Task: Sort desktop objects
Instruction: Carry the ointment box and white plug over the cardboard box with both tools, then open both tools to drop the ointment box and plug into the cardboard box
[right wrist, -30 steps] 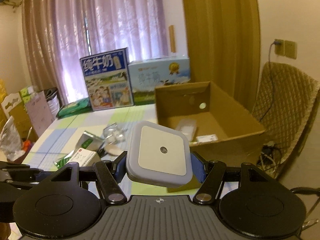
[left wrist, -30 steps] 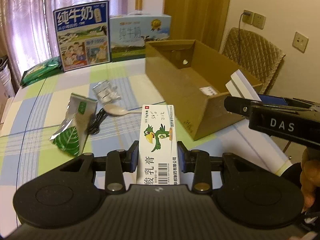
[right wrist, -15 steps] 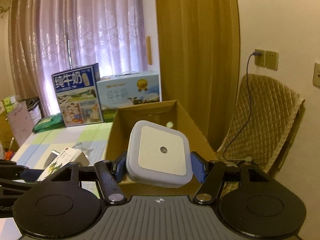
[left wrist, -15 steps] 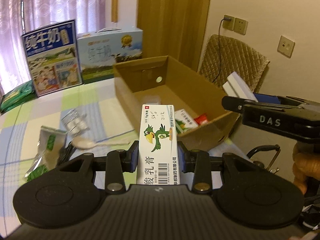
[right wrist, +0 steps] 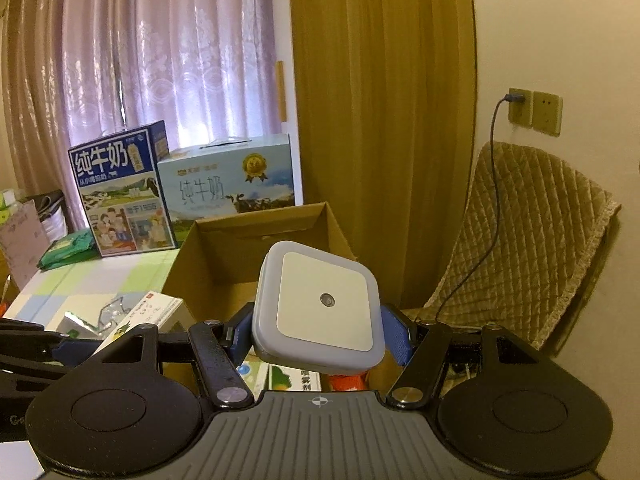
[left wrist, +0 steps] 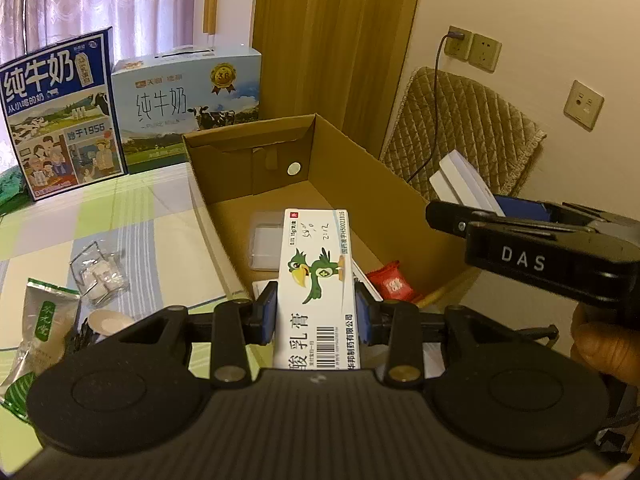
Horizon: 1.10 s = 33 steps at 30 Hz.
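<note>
White carton (left wrist: 318, 280) — barcode, green parrot — clamped in left tongs (left wrist: 316, 312).

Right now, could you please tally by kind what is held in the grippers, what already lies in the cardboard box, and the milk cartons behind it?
Held in grippers: 2 (ointment box, white night light)
Seen in the cardboard box: 3 (clear plastic case, red packet, green-and-white box)
Milk cartons: 2 (dark blue, light blue)
Total: 7
</note>
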Available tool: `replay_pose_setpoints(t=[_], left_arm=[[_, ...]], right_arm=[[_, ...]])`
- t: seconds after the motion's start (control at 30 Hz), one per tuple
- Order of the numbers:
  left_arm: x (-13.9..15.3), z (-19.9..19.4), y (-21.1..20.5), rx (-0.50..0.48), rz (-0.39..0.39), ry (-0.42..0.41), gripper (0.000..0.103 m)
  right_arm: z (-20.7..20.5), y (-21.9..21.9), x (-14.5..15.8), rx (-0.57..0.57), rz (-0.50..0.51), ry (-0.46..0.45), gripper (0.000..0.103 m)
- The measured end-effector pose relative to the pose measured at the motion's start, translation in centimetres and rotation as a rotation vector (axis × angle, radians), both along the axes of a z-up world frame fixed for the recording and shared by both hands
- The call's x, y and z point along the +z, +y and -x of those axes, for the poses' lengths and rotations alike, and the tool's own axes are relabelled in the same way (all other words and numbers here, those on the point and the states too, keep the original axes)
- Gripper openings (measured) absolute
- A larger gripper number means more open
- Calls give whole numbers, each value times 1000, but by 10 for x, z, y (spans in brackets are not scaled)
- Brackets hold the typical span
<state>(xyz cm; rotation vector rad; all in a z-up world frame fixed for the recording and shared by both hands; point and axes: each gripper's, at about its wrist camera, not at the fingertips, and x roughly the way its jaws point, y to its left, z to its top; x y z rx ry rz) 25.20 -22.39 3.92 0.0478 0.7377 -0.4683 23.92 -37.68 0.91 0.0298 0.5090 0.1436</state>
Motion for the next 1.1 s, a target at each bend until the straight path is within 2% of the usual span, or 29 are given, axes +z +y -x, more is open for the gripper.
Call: replay_pose_setpoints(t=[0.73, 1.1], left_arm=[[-16, -45, -15, 18, 17, 5, 33], [-13, -32, 18, 80, 57, -3, 34]], right_arm=[[-39, -6, -18, 5, -11, 43, 62], [-39, -5, -25, 13, -18, 62, 62]])
